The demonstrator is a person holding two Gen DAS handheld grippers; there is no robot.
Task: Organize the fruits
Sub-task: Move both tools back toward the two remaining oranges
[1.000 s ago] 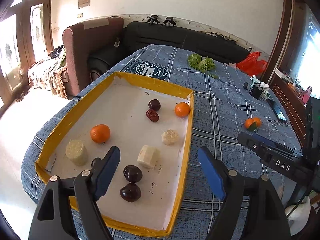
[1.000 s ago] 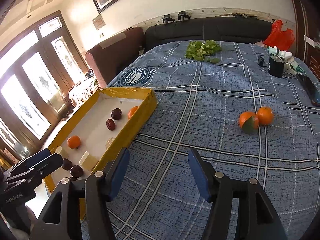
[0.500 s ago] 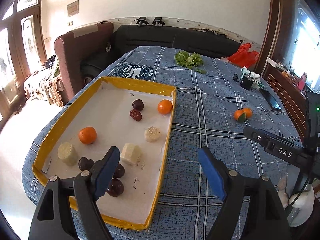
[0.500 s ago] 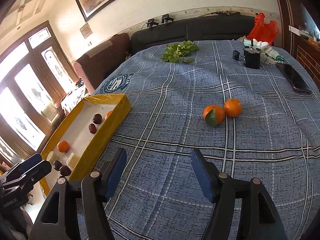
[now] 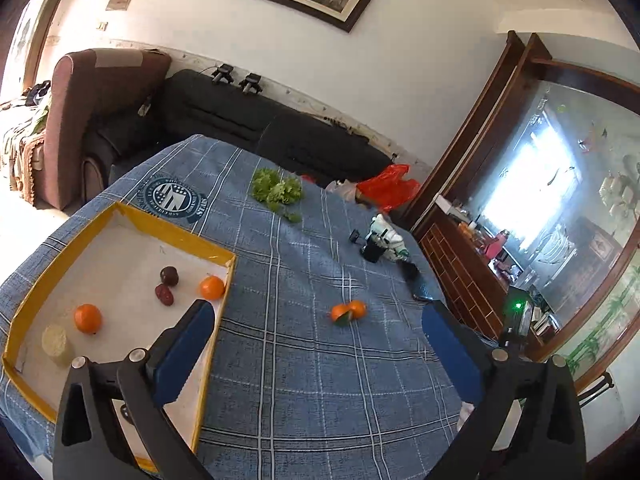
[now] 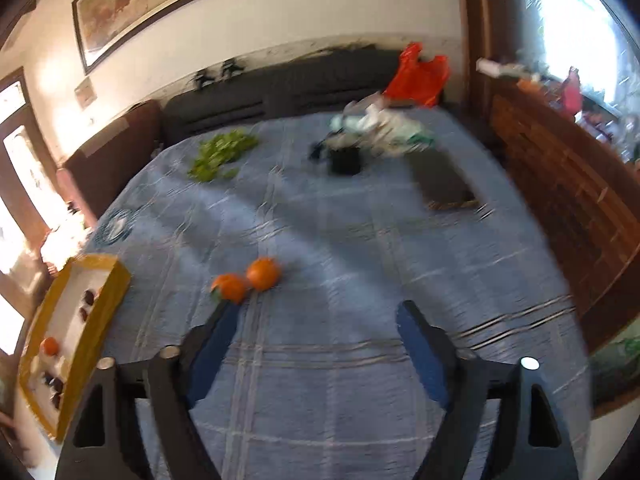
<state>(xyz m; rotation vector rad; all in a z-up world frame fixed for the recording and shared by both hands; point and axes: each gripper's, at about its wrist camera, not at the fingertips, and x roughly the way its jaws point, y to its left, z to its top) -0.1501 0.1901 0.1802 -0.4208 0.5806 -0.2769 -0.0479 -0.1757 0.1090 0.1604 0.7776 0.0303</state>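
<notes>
Two oranges [image 5: 348, 312] lie side by side on the blue checked tablecloth, one with a green leaf. A yellow-rimmed tray [image 5: 226, 300] at the left holds two more oranges [image 5: 88, 318], dark red fruits [image 5: 169, 275] and a pale cylinder [image 5: 56, 342]. My left gripper [image 5: 315, 311] hovers above the cloth right of the tray, its jaws opening wide with nothing between them. In the blurred right wrist view, the right gripper [image 6: 314, 308] is just short of the two oranges [image 6: 262, 273], which sit off its left finger. Its jaws are opening and hold nothing.
Green lettuce [image 5: 278, 192], a red bag [image 5: 388, 190], a black cup [image 5: 372, 250] and a dark phone [image 6: 444, 184] lie at the far end of the table. A wooden cabinet [image 5: 468, 276] runs along the right edge. A sofa stands behind.
Both grippers' jaws have spread wider. The left gripper rose and tilted up, so the tray slid to the left. The right gripper swung right toward the two loose oranges.
</notes>
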